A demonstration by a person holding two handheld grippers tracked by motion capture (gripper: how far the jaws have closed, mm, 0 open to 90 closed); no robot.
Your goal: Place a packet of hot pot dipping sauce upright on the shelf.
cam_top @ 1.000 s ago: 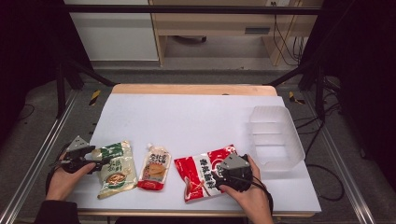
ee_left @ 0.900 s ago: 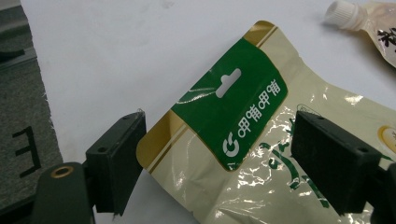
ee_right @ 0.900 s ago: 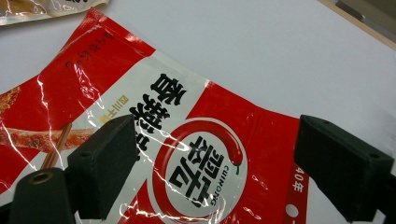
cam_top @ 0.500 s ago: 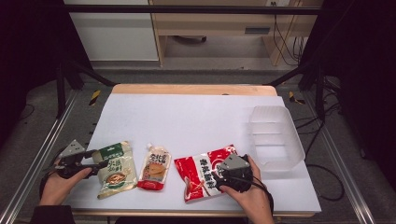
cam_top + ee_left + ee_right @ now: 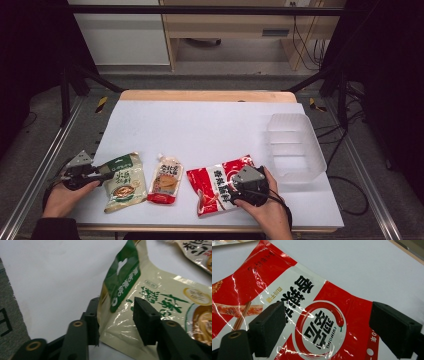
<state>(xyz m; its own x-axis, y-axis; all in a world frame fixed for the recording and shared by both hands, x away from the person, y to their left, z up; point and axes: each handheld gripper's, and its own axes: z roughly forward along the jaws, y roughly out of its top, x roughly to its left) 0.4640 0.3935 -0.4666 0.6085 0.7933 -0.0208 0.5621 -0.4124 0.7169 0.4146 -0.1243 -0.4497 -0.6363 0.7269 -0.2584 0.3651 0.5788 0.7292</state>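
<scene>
A cream and green food packet [image 5: 123,181] lies flat near the table's front left. My left gripper [image 5: 106,175] reaches in from the left. In the left gripper view the packet's [image 5: 140,302] top corner sits between the jaws of that gripper [image 5: 117,322]. The jaws have just been closing, and a gap still shows beside the right pad. A red snack packet [image 5: 212,182] lies at front centre-right. My right gripper [image 5: 231,189] hovers open over the red packet [image 5: 319,322], its jaws [image 5: 332,330] spread wide above the printed logo.
An orange spouted pouch [image 5: 166,179] lies between the two packets, and its edge shows in the left gripper view [image 5: 197,252]. A clear plastic bin [image 5: 292,118] stands at the right. The white tabletop [image 5: 200,125] stretches back to a wooden edge.
The left gripper's jaws have narrowed around the green packet's corner, and the hand has shifted slightly. The right hand and the red packet have stayed put.
</scene>
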